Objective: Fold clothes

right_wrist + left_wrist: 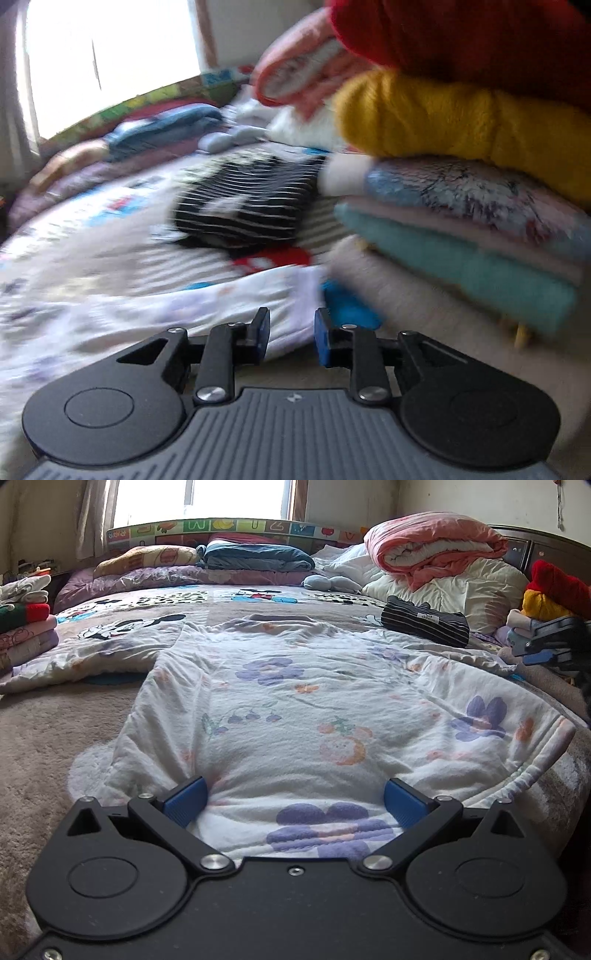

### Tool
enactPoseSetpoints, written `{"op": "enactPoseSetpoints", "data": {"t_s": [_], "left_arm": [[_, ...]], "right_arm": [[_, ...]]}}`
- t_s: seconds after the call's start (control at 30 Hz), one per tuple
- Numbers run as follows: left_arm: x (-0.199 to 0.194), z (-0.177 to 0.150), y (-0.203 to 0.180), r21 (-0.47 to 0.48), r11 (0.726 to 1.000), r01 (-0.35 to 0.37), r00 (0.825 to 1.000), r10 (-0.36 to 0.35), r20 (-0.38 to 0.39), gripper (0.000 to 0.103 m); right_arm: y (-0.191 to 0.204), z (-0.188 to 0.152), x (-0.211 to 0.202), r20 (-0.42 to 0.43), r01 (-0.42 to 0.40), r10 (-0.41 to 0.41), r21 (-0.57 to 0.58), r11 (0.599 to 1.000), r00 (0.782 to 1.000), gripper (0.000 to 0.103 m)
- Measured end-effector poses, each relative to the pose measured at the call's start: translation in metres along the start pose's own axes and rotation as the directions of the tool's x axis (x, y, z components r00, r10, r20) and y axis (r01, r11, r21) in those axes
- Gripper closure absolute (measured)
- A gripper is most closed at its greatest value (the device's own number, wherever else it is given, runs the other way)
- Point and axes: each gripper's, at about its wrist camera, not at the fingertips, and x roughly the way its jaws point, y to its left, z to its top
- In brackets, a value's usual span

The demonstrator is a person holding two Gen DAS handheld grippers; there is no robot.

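Observation:
A white long-sleeved garment with purple and orange flowers lies spread flat on the bed, collar at the far end and hem nearest me. My left gripper sits low over the hem with its blue fingers wide apart and the cloth bulging between them. My right gripper stands at the garment's right sleeve end, its jaws parted by a narrow gap with nothing gripped. It also shows at the right edge of the left wrist view, right gripper. The right wrist view is blurred.
A folded black striped garment lies beyond the right sleeve. Stacks of folded clothes stand at the bed's right and left edges. A rolled pink quilt and pillows fill the far end. Brown fleece blanket covers the near bed.

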Motion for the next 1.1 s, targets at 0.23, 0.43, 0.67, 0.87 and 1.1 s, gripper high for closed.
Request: {"op": "enactPoseSetpoints", "data": {"t_s": [0.23, 0.43, 0.67, 0.87, 1.1], "left_arm": [[-0.01, 0.0, 0.0, -0.023, 1.0, 0.002, 1.0, -0.002, -0.013, 0.0], [-0.017, 0.0, 0.002, -0.046, 0.999, 0.004, 1.0, -0.005, -0.023, 0.0], [-0.029, -0.001, 0.007, -0.082, 0.997, 0.008, 1.0, -0.01, -0.024, 0.0], [-0.036, -0.001, 0.015, -0.115, 0.993, 0.001, 1.0, -0.004, -0.024, 0.0], [-0.045, 0.001, 0.052, -0.299, 0.954, 0.015, 1.0, -0.019, -0.013, 0.0]], "right_arm": [[0.041, -0.037, -0.067, -0.013, -0.263, 0.266, 0.1, 0.96, 0.964, 0.067], [0.084, -0.066, -0.084, -0.068, -0.438, 0.448, 0.122, 0.891, 0.891, 0.046], [0.081, -0.099, -0.073, -0.14, -0.428, 0.465, 0.228, 0.874, 0.874, 0.045], [0.063, -0.131, -0.059, -0.142, -0.413, 0.507, 0.417, 0.81, 0.85, 0.079], [0.009, -0.183, -0.037, 0.052, -0.335, 0.624, 0.876, 0.347, 0.78, 0.096]]}}
